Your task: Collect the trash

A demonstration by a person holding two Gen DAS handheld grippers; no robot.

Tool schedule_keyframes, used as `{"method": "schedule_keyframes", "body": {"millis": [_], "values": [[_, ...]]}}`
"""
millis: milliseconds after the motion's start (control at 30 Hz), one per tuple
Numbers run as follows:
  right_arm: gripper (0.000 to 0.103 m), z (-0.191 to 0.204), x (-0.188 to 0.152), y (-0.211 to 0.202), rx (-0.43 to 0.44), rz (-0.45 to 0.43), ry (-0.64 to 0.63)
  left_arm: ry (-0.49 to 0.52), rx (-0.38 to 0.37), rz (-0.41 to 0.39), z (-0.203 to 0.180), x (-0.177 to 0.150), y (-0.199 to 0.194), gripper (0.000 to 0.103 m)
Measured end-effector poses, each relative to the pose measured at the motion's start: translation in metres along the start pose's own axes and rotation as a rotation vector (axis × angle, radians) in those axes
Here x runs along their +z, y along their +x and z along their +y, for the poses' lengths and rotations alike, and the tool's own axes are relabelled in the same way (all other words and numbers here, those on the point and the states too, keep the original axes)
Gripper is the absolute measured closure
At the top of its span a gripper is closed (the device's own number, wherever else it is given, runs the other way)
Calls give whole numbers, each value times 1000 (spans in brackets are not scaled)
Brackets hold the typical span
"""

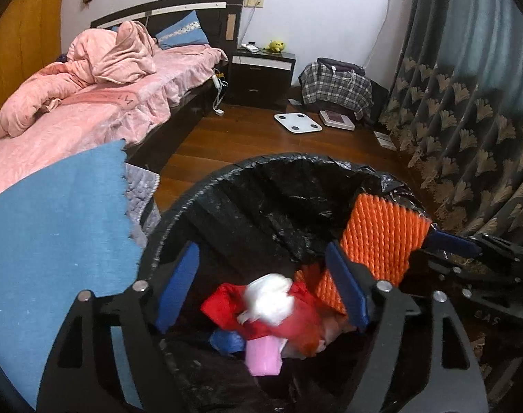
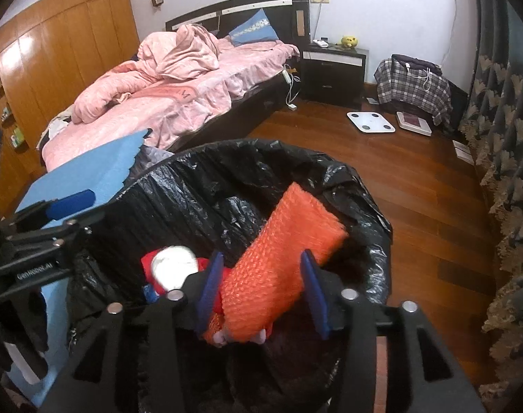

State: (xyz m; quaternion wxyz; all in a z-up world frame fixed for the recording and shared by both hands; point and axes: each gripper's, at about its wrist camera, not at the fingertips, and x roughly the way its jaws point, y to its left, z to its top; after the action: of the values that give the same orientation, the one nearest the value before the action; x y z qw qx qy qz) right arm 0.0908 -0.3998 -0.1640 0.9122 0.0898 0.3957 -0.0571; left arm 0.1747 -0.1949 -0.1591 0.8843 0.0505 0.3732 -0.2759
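Note:
A bin lined with a black bag [image 1: 261,162] [image 2: 247,148] stands right under both grippers. My left gripper [image 1: 261,287] hangs open over its mouth. A blurred white wad [image 1: 269,298] lies loose between the blue pads, on top of a red bag [image 1: 223,304] and a pink piece [image 1: 263,358]. My right gripper [image 2: 261,290] is open too. An orange foam net [image 2: 289,258] [image 1: 381,227] lies between its pads and leans against the liner's right side. The left gripper's blue finger [image 2: 72,203] shows at the left of the right wrist view.
A blue mat [image 1: 55,241] leans at the bin's left against a bed with pink bedding [image 1: 89,103]. On the wooden floor beyond are a white scale [image 1: 297,122], a plaid bag [image 1: 337,84] and a dark nightstand [image 1: 261,75]. A patterned curtain [image 1: 467,120] hangs along the right.

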Motion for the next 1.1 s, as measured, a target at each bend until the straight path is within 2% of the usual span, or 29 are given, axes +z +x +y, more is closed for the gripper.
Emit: {"method": "schedule_keyframes", "body": {"millis": [33,133,233,433,667,1100], "values": [[30,1,0,-4,-9,-9,2,-7,10,-8,3,0,-5,22],[16,3,-2,-13,-7,-20,-7,-21,39,-35,10,2,-21,15],[11,7,-1,-20,1,-29,-19,-27,72,-62,20,2,-43,13],[6,29,3,-48,34,-74,-34,-61,128,-94,35,-4,-83,11],[6,58,13,-74,67,-121,-67,-73,183,-116,37,-8,-122,10],[6,95,20,-143,121,-216,-104,-53,220,-230,31,-10,-199,10]]}}
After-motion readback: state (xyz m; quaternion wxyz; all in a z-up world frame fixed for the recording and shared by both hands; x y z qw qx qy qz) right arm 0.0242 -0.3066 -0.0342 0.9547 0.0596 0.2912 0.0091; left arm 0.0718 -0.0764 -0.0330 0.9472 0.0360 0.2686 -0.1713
